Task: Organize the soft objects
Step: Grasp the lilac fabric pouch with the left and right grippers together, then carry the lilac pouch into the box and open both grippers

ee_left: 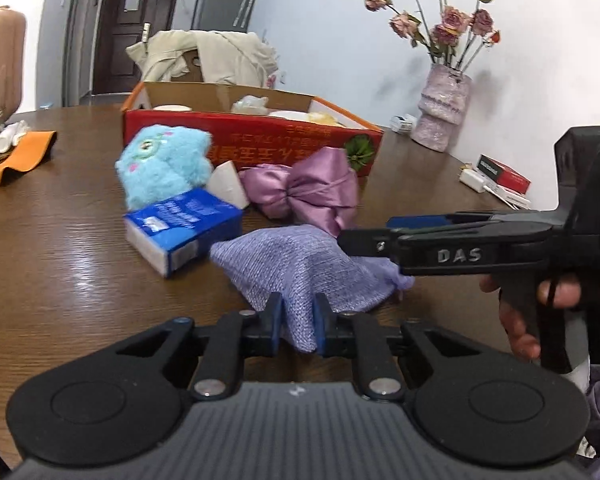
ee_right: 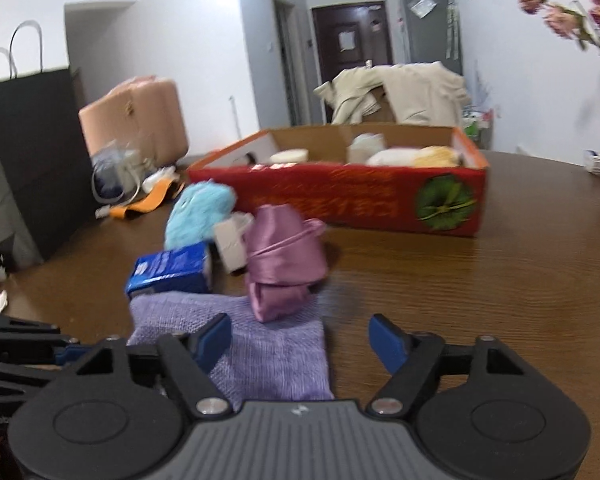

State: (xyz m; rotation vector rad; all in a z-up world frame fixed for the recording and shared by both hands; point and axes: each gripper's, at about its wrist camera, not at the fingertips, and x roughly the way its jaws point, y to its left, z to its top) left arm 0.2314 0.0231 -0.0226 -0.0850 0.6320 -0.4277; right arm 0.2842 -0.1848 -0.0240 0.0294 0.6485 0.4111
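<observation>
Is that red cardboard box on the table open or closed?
Open: the red cardboard box has no lid, and pale soft items show inside.

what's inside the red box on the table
Inside the red box: a cardboard divider, a white round thing, a pale toy and something white-and-yellow. The front wall hides its floor and their lower parts.

Both views are evenly lit by soft, cool indoor light, bright on the white walls. The glossy desk (ee_left: 80, 240) shows pale streaks of glare, and shadows under things are faint. Fisheye bending curves the room, with dark corners at the frame edges. The left wrist view is fairly sharp; the right wrist view is smeared by motion blur, strongest on the box (ee_right: 340, 196) and flowers (ee_right: 572, 16).
</observation>
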